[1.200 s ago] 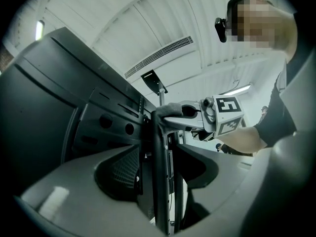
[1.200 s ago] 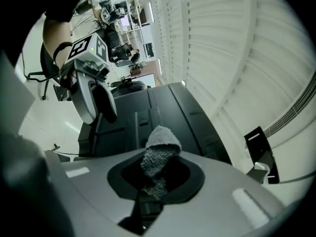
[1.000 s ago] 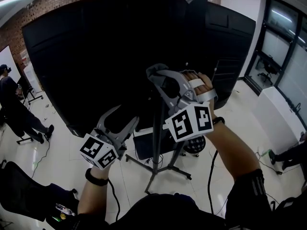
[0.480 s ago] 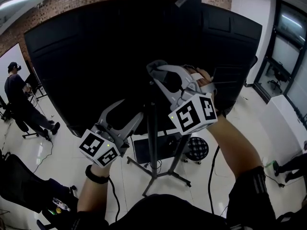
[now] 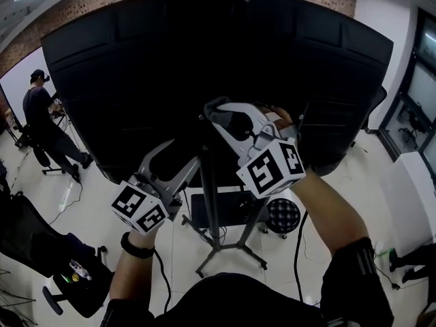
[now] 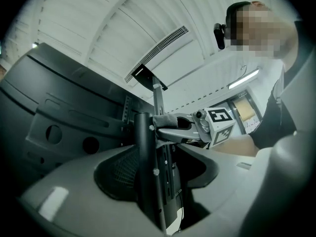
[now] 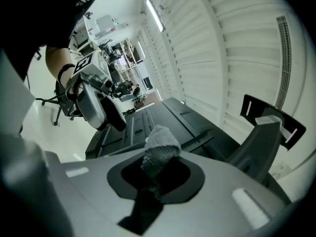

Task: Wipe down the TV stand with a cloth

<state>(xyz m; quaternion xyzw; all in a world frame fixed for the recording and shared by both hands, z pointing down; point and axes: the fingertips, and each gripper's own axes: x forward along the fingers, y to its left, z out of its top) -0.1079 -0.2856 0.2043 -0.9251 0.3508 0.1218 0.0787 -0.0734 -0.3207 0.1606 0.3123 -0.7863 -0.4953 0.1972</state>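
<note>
The TV stand (image 5: 216,247) stood on the floor behind the big black TV (image 5: 122,73), and its upright pole (image 5: 208,196) rose between my two hands. The fingers of my left gripper (image 5: 194,166) were closed around this pole, I think to keep it steady. The fingers of my right gripper (image 5: 219,114) were clamped on the grey cloth (image 7: 159,146). The free end of the cloth was at the pole, higher than the left grip.

To do this step well, I judged that the cloth should lie flat on the metal with light pressure. It should travel along the pole in one long stroke, not in short rubs. The left hold had to be firm, so that the stand would not rock. The part under the left fingers would remain unwiped, so this hold needed to shift afterwards. The bracket (image 6: 143,74) at the top of the pole could catch the cloth.
</note>
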